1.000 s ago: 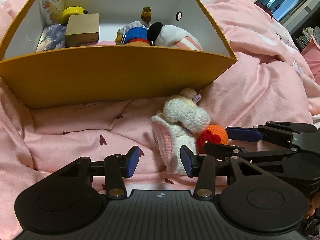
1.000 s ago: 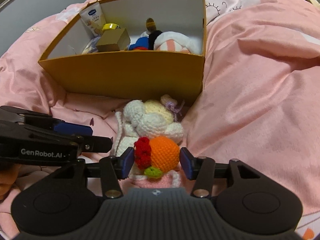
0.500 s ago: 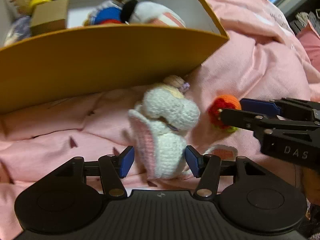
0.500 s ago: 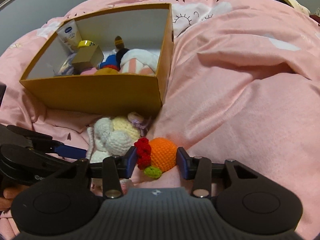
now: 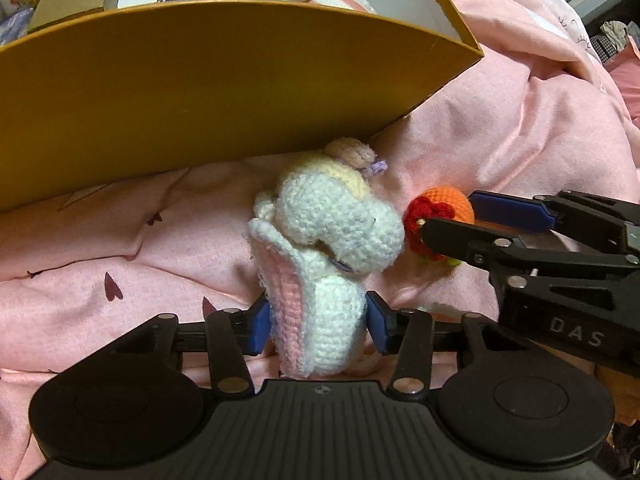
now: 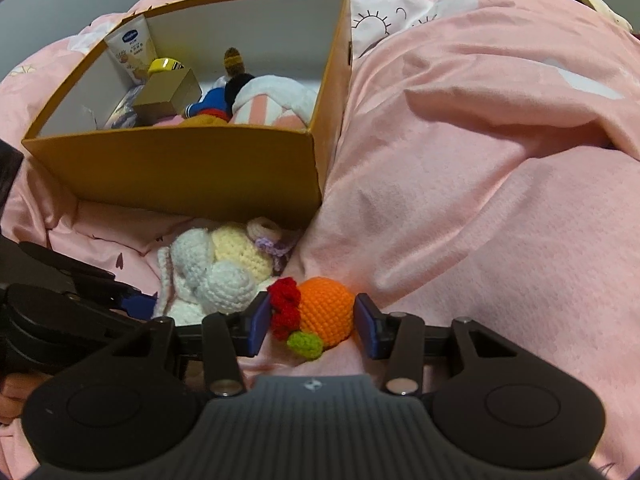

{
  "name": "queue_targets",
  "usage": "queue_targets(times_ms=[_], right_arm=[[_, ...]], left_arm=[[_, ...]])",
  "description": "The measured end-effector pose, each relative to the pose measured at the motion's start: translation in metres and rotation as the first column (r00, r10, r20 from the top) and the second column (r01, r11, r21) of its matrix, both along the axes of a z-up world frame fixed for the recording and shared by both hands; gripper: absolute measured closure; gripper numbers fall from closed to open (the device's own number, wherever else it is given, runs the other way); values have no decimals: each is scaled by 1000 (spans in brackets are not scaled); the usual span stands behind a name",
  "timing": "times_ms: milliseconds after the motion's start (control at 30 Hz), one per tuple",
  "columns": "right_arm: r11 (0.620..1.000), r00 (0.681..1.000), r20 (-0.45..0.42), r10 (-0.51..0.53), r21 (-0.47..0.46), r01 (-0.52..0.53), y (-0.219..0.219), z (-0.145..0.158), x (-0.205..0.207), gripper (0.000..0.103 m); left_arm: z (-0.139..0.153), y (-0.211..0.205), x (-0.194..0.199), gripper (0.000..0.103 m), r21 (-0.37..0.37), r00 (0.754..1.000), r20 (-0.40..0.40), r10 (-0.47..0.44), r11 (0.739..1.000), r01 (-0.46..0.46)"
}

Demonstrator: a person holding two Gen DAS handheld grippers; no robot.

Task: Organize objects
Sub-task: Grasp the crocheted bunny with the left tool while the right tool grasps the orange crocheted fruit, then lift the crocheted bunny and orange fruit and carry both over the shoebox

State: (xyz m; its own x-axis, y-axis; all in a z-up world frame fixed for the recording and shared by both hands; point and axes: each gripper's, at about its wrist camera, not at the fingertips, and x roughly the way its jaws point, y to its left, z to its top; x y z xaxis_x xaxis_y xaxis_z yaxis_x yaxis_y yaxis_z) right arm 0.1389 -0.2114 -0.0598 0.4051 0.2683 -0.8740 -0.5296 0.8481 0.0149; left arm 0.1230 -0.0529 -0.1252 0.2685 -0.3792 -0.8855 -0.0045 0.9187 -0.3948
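Crowding the yellow box's [image 6: 180,168] near wall, the left tool [image 5: 316,326] has just closed on the white crochet doll [image 5: 320,264]; the right tool [image 6: 310,322] pinches the orange crochet ball [image 6: 324,310] beside it.

The tall front wall of the yellow box [image 6: 180,164] stands right ahead of me, blocking any straight path in; only its open top gives room. Inside, the cardboard carton [image 6: 168,98], lotion tube [image 6: 132,50] and plush toys [image 6: 256,98] fill the floor. The crocheted doll [image 5: 320,248] lies against that wall. My right gripper [image 5: 448,226] crowds my left gripper [image 5: 316,322] closely. To the right the pink bedspread [image 6: 480,200] lies open.
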Motion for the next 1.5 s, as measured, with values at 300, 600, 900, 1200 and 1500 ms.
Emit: queue_targets(times_ms=[300,600,900,1200,1500], right_arm=[[999,999,40,30,-17,-29,5,9,-13,58],[995,989,135,61,73,-71,7,56,-29,59],[974,967,248,63,197,-114,7,111,-33,59],[956,945,326,40,262,-131,27,132,-16,59],[956,946,322,19,270,-111,47,126,18,59]], left_arm=[[22,9,-30,54,12,999,38,16,1000,-17],[79,30,-61,54,-56,981,185,61,997,-51],[137,41,-61,54,-28,923,373,93,996,-89],[156,53,-40,54,56,874,469,131,983,-178],[148,84,-4,54,68,866,466,181,969,-239]])
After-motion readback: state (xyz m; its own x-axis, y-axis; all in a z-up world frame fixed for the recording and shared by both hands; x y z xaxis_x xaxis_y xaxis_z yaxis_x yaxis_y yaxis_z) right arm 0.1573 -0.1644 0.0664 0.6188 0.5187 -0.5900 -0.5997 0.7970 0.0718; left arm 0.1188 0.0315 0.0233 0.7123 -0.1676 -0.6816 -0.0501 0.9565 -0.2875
